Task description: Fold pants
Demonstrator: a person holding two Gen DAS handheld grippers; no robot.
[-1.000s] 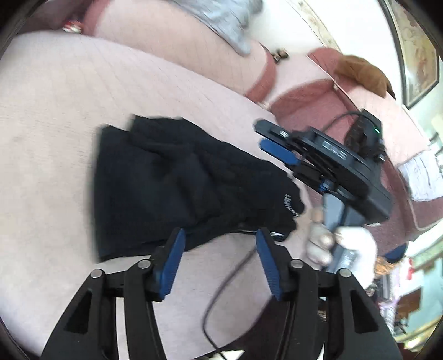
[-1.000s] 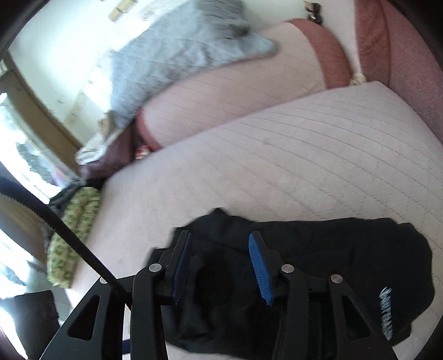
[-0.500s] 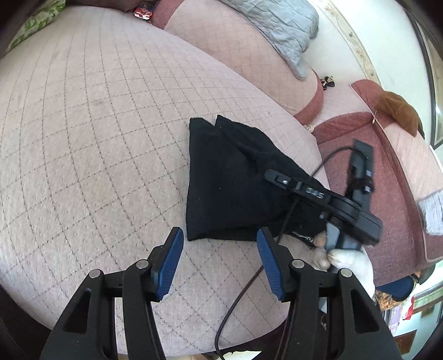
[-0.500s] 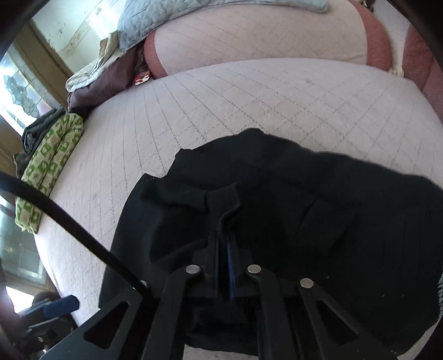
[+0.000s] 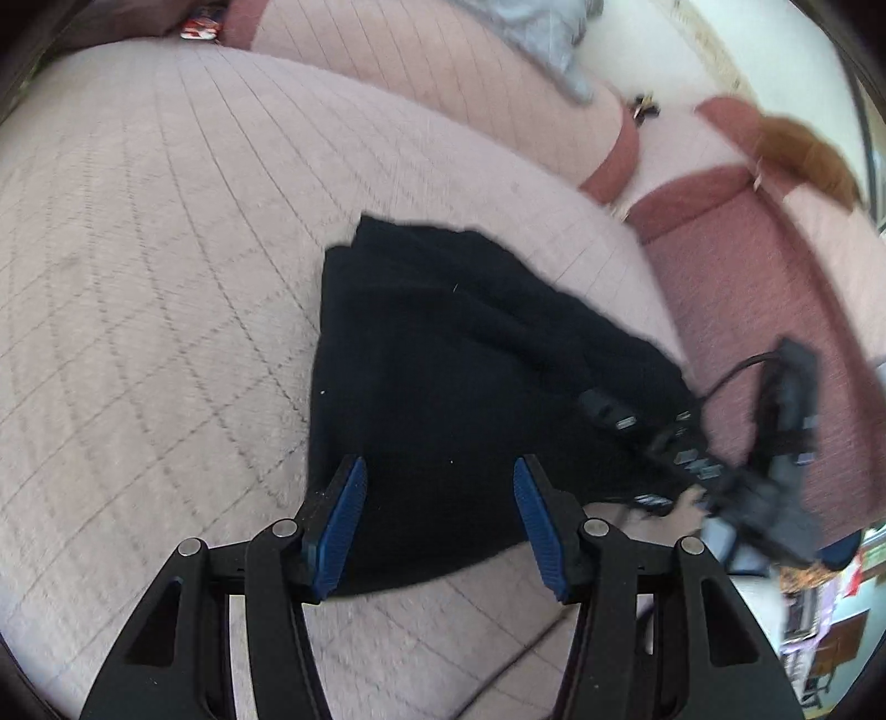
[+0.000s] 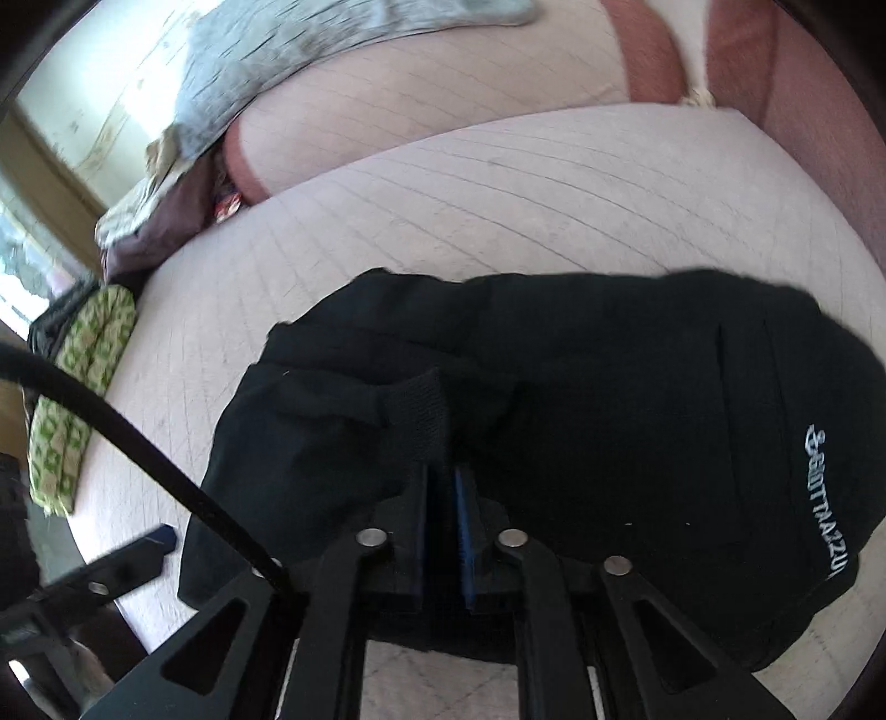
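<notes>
Right tool (image 6: 446, 498) nearly shut, jaws just eased a bit, pinching pants (image 6: 581, 399) cuff. Left tool (image 5: 440, 520) half open over pants' edge, nothing held, on sofa (image 5: 166, 249).

We see broad bare quilted pink cushion (image 5: 166, 266) left of and behind the folded black fabric pants (image 5: 443, 354), open to a gripper's approach. The raised pink backrest (image 5: 443, 83), draped with a grey quilted blanket (image 6: 310, 50), bounds the far side. A black cable (image 6: 138, 443) crosses the near-left corner; a green patterned cloth (image 6: 83, 376) lines the left edge.
</notes>
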